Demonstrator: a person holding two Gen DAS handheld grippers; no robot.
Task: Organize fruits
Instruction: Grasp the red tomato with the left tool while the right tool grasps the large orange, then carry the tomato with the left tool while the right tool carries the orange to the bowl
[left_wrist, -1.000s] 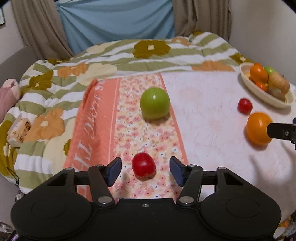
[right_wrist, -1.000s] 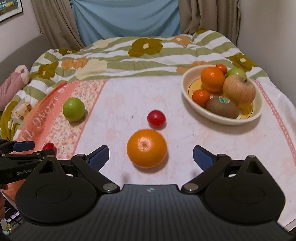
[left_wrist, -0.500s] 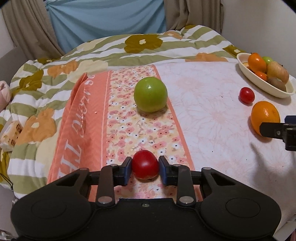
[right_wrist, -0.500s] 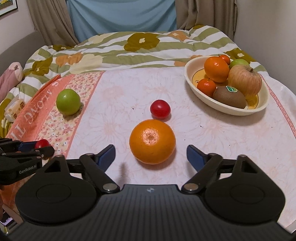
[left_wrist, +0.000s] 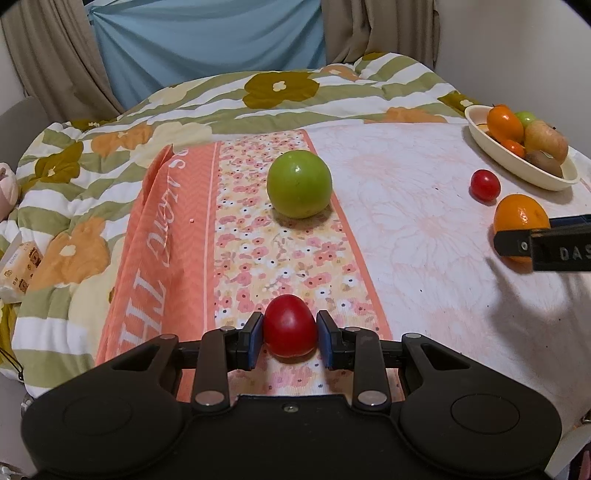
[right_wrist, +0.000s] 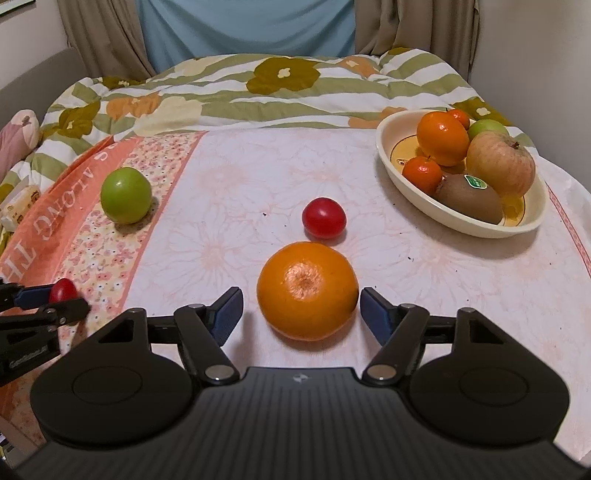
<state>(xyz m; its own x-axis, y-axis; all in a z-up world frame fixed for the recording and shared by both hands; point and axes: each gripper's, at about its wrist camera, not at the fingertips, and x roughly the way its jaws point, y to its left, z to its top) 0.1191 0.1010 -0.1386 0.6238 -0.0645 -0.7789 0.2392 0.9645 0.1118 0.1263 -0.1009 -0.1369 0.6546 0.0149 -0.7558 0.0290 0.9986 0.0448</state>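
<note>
Flowered cloth (right_wrist: 258, 192) over a bed-like surface, striped quilt (left_wrist: 221, 96) behind it, blue drape at the back. Landmark is the cream bowl (right_wrist: 388, 162), already loaded with oranges, an apple, a kiwi and smaller fruit. Left gripper (left_wrist: 290, 334) has its pads pressed on both sides of a small red tomato (left_wrist: 290, 325), far from the bowl on the orange-flowered strip; can't tell if the tomato is lifted or resting on the cloth. Right gripper (right_wrist: 301, 308) has fingers wide, straddling the orange (right_wrist: 307, 290), which sits on the cloth near the bowl; one pad looks close to the peel, the other apart, no grip yet. A second tomato (right_wrist: 324, 217) lies between the orange and the bowl; the green apple (left_wrist: 299, 183) is well away from the bowl. Likely step: carry the held tomato to the bowl. Advice: keep the squeeze light since the skin is slick and soft, lift straight up, pass above the green apple, set it low into a gap in the bowl. Center the right fingers on the orange before closing.
</note>
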